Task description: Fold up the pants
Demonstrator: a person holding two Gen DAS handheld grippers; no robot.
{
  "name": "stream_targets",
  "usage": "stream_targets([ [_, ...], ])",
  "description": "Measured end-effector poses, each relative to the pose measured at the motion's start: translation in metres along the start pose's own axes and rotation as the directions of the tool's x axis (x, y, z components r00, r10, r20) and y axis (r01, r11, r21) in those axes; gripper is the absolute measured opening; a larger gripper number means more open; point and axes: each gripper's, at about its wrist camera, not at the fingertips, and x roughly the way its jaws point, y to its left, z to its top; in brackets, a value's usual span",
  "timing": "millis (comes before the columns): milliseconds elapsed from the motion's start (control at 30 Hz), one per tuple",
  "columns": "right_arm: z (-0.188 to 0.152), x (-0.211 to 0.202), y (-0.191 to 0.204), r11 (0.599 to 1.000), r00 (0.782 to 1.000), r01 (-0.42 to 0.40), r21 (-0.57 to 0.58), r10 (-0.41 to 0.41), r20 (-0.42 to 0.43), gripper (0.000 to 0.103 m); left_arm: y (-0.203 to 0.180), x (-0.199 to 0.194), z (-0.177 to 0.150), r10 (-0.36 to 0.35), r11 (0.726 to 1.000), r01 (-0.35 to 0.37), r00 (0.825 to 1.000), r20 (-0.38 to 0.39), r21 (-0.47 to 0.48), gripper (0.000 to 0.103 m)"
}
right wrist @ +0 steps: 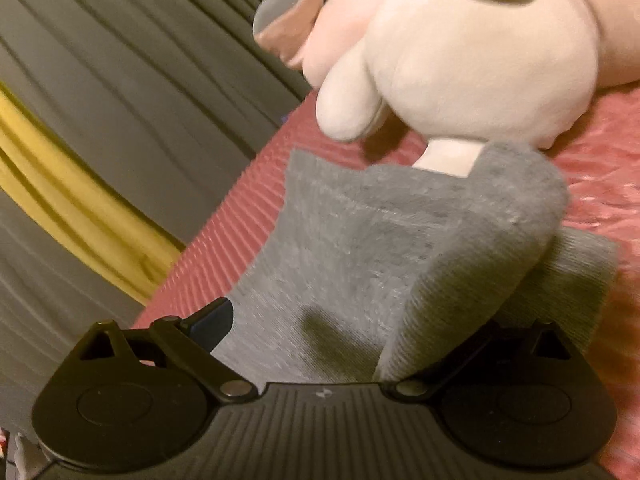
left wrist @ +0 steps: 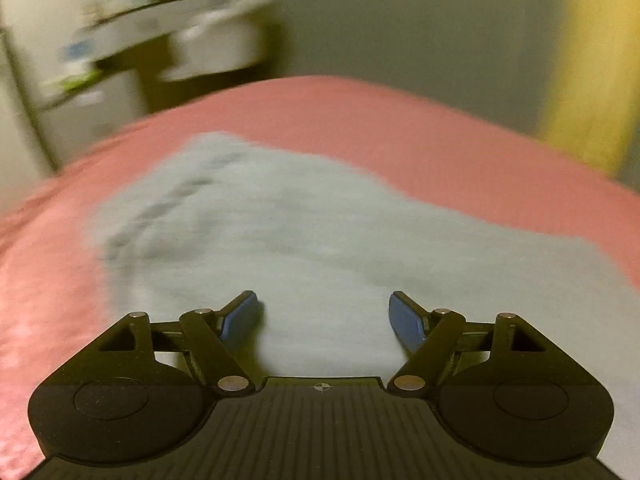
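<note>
The grey pants (left wrist: 288, 232) lie spread on a pink bedspread (left wrist: 440, 136) in the left wrist view. My left gripper (left wrist: 325, 316) hovers over their near part, its blue pads (left wrist: 240, 318) wide apart and empty. In the right wrist view the grey pants (right wrist: 380, 248) are lifted into a fold that drapes over my right gripper (right wrist: 360, 332). Its left fingertip (right wrist: 212, 320) shows beside the cloth; the right finger is hidden under the fold. The jaws stand apart with cloth between them.
A large cream and pink plush toy (right wrist: 472, 48) lies on the bed (right wrist: 224, 216) just beyond the pants. Grey and yellow curtains (right wrist: 100, 120) hang past the bed edge. A shelf unit (left wrist: 132, 52) stands beyond the bed's far left.
</note>
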Motion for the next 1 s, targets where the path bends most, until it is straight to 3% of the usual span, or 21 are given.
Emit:
stream_targets([
  [67,-0.001,-0.007,-0.002,0.997,0.998,-0.06,0.042,0.061,-0.017,0.099,0.013,-0.007,0.003,-0.084,0.994,0.083,0.996,-0.007,-0.067,0.079],
  [133,-0.005,-0.007,-0.003,0.983,0.985,-0.15,0.103,0.158,-0.069,0.099,0.007,-0.019,-0.001,-0.214,0.971,0.213,0.977,-0.001,-0.111,0.08],
  [300,-0.018,-0.001,0.019,0.954,0.925,-0.284,0.093,0.298,-0.234,0.099,-0.036,-0.065,-0.025,-0.393,0.918,0.394,0.919,-0.037,0.047,0.088],
  [367,-0.025,0.005,0.03,0.958,0.912,-0.28,0.055,0.284,-0.296,0.099,-0.046,-0.079,-0.038,-0.453,0.882,0.461,0.886,-0.099,0.092,0.089],
  [467,-0.031,0.017,0.033,0.971,0.902,-0.237,0.028,0.231,-0.364,0.099,-0.07,-0.084,-0.065,-0.523,0.83,0.551,0.822,-0.225,0.085,0.089],
  [533,-0.031,0.022,0.025,0.971,0.9,-0.229,0.071,0.239,-0.365,0.099,-0.08,-0.078,-0.084,-0.518,0.826,0.558,0.805,-0.287,0.075,0.089],
  [567,-0.029,0.023,0.021,0.967,0.9,-0.235,0.098,0.255,-0.355,0.099,-0.082,-0.07,-0.092,-0.512,0.827,0.557,0.803,-0.305,0.079,0.09],
  [667,-0.027,0.023,0.012,0.955,0.892,-0.252,0.158,0.292,-0.345,0.099,-0.086,-0.07,-0.109,-0.496,0.818,0.54,0.836,-0.234,0.199,0.094],
  [833,-0.024,0.015,0.006,0.955,0.889,-0.245,0.166,0.29,-0.355,0.099,-0.102,-0.069,-0.114,-0.458,0.806,0.493,0.87,-0.183,0.329,0.097],
  [1000,-0.009,-0.005,0.004,0.986,0.938,-0.138,0.094,0.161,-0.307,0.099,-0.105,-0.054,-0.112,-0.465,0.809,0.494,0.869,-0.168,0.317,0.101],
])
